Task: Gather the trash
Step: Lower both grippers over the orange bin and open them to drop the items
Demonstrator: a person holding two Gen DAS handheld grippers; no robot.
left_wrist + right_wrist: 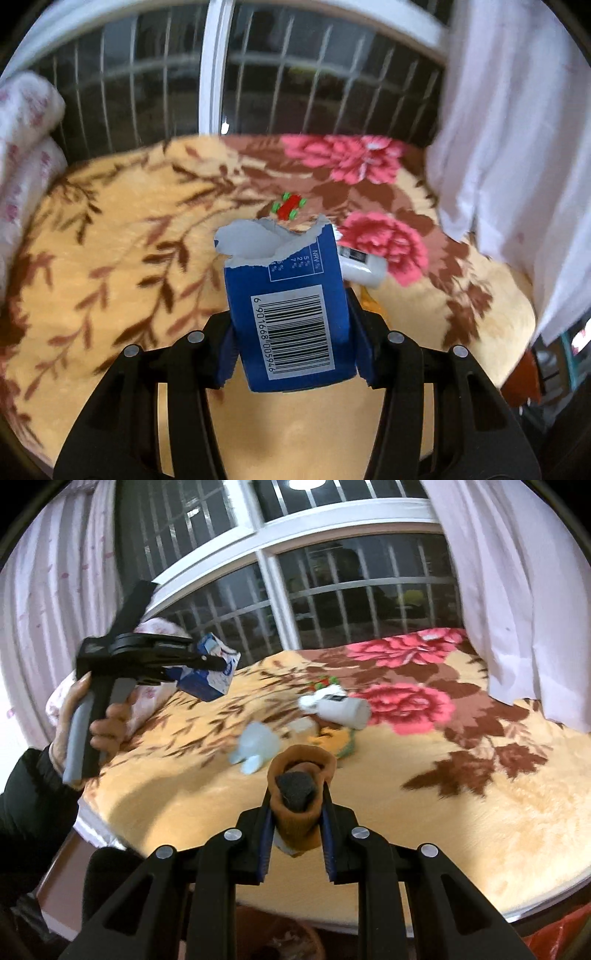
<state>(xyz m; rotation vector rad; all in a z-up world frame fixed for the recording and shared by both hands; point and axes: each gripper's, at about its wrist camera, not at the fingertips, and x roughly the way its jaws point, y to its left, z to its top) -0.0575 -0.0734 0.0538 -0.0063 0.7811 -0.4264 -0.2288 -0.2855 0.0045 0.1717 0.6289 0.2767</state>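
Note:
My left gripper (pixel 291 325) is shut on a torn blue carton (pixel 288 314) with a barcode and holds it above the floral blanket (pixel 110 240). The carton (pixel 208 668) also shows in the right wrist view, held up at the left in the left gripper (pixel 207 662). My right gripper (pixel 297 805) is shut on an orange-brown sock (pixel 299 790) rolled around a dark grey piece. On the blanket lie a white bottle (pixel 340 707), a pale blue plastic piece (pixel 256 746) and a yellow-green wrapper (pixel 341 742). The white bottle (pixel 360 264) lies just behind the carton.
A small red and green toy (pixel 289 206) lies further back on the blanket. A barred window (pixel 332 598) runs behind the bed, with white curtains (pixel 524 590) at both sides. A pink-patterned pillow (pixel 26 129) is at the left. The bed's front edge (pixel 480 912) drops to the floor.

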